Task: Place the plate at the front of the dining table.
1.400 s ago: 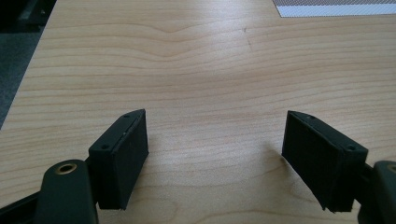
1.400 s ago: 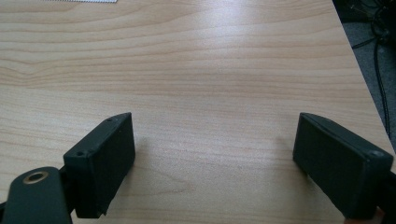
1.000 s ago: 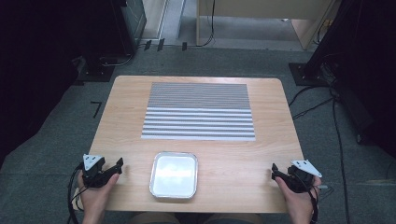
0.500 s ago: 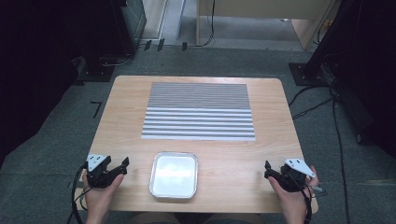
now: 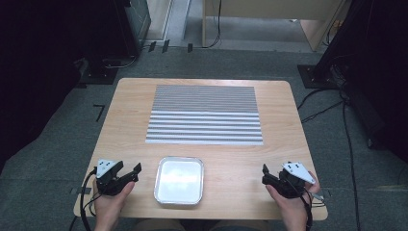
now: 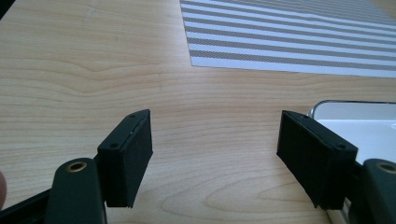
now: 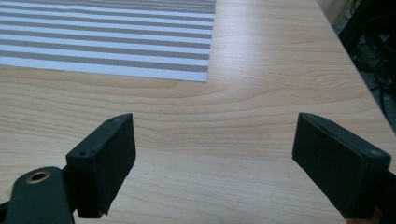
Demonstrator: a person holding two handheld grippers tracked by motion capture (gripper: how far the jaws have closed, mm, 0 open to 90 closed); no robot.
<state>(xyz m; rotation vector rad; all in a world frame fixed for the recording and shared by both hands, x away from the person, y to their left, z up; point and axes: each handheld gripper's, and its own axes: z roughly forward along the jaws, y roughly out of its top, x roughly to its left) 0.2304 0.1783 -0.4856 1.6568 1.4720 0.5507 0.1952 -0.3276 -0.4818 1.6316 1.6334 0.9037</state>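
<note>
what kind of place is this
Probably a lab or recording workspace, not a home: a bare wooden table on grey carpet, loose cables across the floor, and dark equipment stands around it.

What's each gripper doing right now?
Left gripper: open, empty, beside the metal tray.
Right gripper: open, empty, over the bare table.

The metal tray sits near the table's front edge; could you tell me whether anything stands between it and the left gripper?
Nothing visible does. Only bare wooden table lies between the open left gripper and the metal tray, which sits just to its right.
</note>
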